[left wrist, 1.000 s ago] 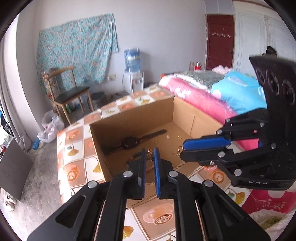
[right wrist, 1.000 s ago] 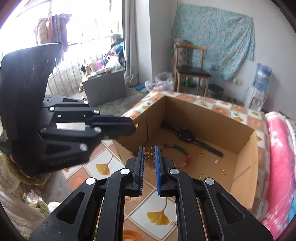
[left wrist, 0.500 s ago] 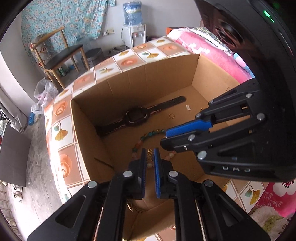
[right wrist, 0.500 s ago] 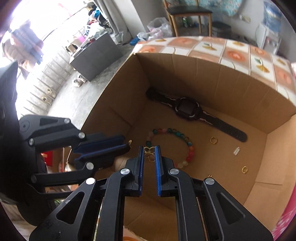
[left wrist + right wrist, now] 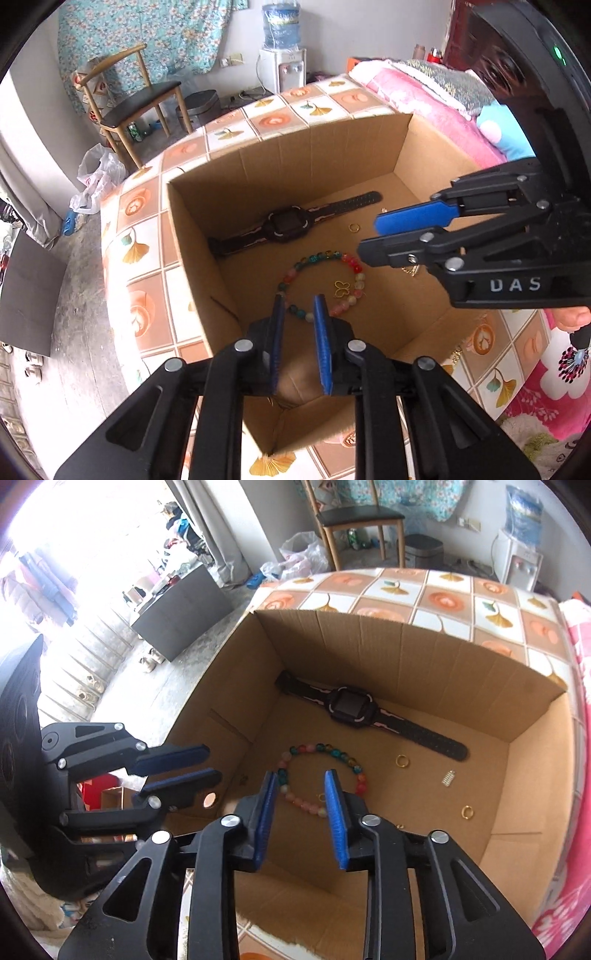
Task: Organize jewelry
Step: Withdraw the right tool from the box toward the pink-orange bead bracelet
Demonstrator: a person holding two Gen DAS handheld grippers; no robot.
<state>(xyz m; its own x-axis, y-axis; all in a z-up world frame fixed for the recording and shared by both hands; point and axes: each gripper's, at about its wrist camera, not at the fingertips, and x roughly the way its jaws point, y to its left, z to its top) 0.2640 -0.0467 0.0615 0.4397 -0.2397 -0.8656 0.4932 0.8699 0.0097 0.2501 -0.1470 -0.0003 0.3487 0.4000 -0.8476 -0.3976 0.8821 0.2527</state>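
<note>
An open cardboard box [image 5: 295,155] [image 5: 406,646] holds a black watch [image 5: 286,229] [image 5: 349,705], a coloured bead bracelet [image 5: 349,260] [image 5: 360,775] and a gold butterfly piece [image 5: 341,288] lying inside the bracelet's loop. Gold rings [image 5: 402,761] [image 5: 467,811] and a small silver spring [image 5: 448,776] lie on the box floor. My left gripper [image 5: 300,301] [image 5: 213,763] hangs over the box's near left side; its jaws are opening with nothing between them. My right gripper [image 5: 301,775] [image 5: 369,238] points down over the bracelet, jaws opening and empty.
The box stands on a table with an orange and white tiled cloth [image 5: 147,236]. A bed with pink bedding [image 5: 443,110] runs along the right. A wooden chair [image 5: 136,99] and a water dispenser [image 5: 282,66] stand behind. A person's fingertip [image 5: 570,319] shows under the right gripper.
Both grippers swung down over the box, each pinching a small gold piece. Their jaws have now parted and hold nothing; a gold butterfly lies inside the bracelet.
</note>
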